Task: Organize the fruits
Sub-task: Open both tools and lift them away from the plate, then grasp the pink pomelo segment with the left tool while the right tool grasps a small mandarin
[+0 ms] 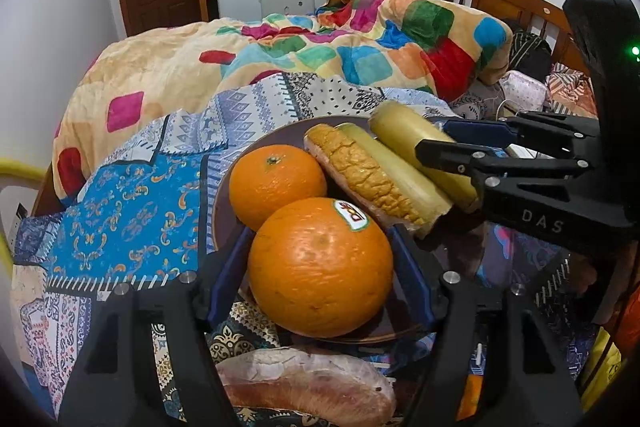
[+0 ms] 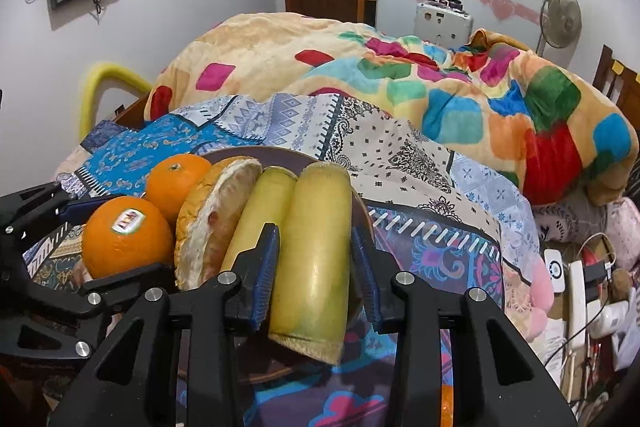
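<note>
On a dark plate [image 1: 224, 195] resting on a patterned bedsheet [image 1: 132, 211], the left tongs [image 1: 320, 251] straddle a stickered orange [image 1: 320, 267], blue pads at both its flanks and apparently clenched on it, though contact is hard to confirm from the wrist view. The right tongs [image 2: 316, 279] stand spread around a yellow-green cane-like piece [image 2: 316, 251] (a second one [image 2: 260, 219] lies just beside it), the right pad clear of the fruit. A second orange [image 1: 276, 183] and a split pomelo wedge [image 1: 360, 175] share the plate, before a bright blanket [image 1: 360, 43].
</note>
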`<action>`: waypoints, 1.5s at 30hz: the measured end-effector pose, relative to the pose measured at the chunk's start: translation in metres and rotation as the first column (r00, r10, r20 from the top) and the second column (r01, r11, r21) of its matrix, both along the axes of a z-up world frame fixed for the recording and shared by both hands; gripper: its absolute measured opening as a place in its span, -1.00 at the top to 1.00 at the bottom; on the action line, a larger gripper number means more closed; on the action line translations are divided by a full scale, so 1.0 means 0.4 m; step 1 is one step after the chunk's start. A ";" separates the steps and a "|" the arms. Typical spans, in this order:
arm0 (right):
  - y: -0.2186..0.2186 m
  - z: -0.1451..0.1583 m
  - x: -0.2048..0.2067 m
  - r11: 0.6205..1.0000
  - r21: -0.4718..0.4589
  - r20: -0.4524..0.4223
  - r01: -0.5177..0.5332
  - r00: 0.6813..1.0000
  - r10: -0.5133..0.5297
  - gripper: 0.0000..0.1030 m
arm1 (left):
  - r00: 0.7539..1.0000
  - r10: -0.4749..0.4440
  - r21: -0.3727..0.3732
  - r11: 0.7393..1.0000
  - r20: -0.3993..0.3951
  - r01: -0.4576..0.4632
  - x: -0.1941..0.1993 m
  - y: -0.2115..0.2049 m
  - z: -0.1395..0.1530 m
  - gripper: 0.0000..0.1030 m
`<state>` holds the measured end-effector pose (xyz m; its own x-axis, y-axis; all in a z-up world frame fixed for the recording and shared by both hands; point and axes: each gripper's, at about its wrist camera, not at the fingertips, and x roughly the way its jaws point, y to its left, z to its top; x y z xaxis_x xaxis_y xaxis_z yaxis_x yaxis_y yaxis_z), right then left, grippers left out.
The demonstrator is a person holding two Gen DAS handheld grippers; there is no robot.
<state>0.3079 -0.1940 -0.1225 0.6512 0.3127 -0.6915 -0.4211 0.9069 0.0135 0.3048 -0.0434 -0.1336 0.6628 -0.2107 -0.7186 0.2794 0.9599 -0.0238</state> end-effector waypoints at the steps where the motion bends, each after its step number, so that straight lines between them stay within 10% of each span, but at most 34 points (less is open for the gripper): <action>1: 0.003 0.003 -0.005 1.000 -0.006 0.009 -0.002 1.000 0.002 0.33 | 1.000 -0.003 -0.001 1.000 0.006 0.003 -0.003 -0.001 0.004 -0.35; 19: 0.011 0.122 -0.170 0.998 0.051 0.112 -0.037 0.993 0.031 0.30 | 0.993 0.069 -0.026 0.997 0.092 -0.067 -0.122 0.055 0.131 -0.37; 29: 0.009 0.189 -0.301 0.995 0.091 0.208 -0.040 0.978 0.020 -0.14 | 0.980 0.120 -0.036 0.993 0.161 -0.116 -0.262 0.105 0.205 -0.52; 45: 0.073 0.013 -0.360 0.992 0.074 0.074 -0.100 0.993 0.094 -0.16 | 0.983 0.180 -0.011 0.984 0.022 -0.180 -0.355 0.183 0.048 -0.60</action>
